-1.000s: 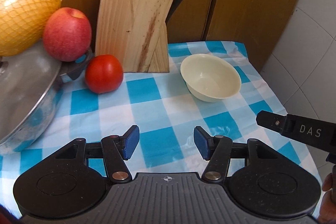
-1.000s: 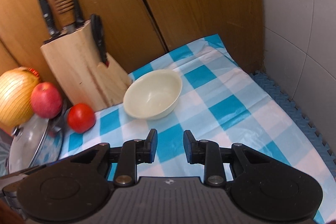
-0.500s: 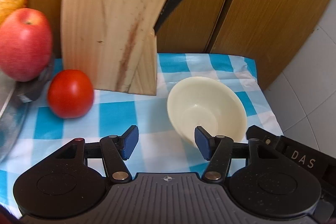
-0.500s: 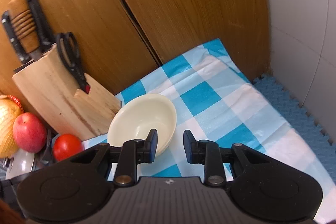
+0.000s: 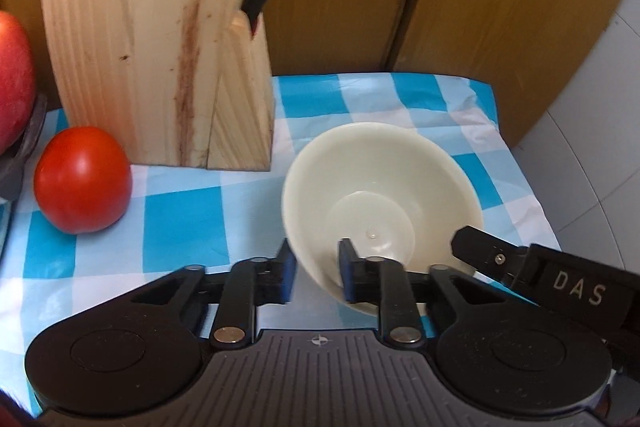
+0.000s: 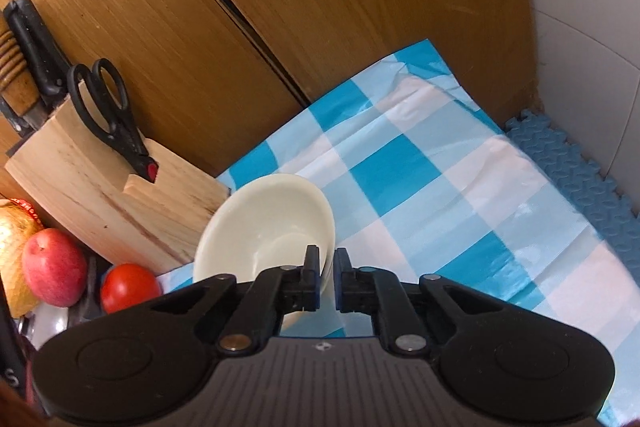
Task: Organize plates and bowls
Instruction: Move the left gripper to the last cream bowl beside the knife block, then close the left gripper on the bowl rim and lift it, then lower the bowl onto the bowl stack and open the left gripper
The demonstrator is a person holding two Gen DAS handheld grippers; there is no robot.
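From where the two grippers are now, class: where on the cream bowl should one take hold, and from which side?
Pinch the thin rim of the cream bowl, one finger inside and one outside the wall, coming from its near edge. The body flares too wide to span, and the knife block crowds its far left.

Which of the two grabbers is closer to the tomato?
Left. The left gripper is on the side of the bowl that faces the tomato; the right gripper is on the bowl's opposite side.
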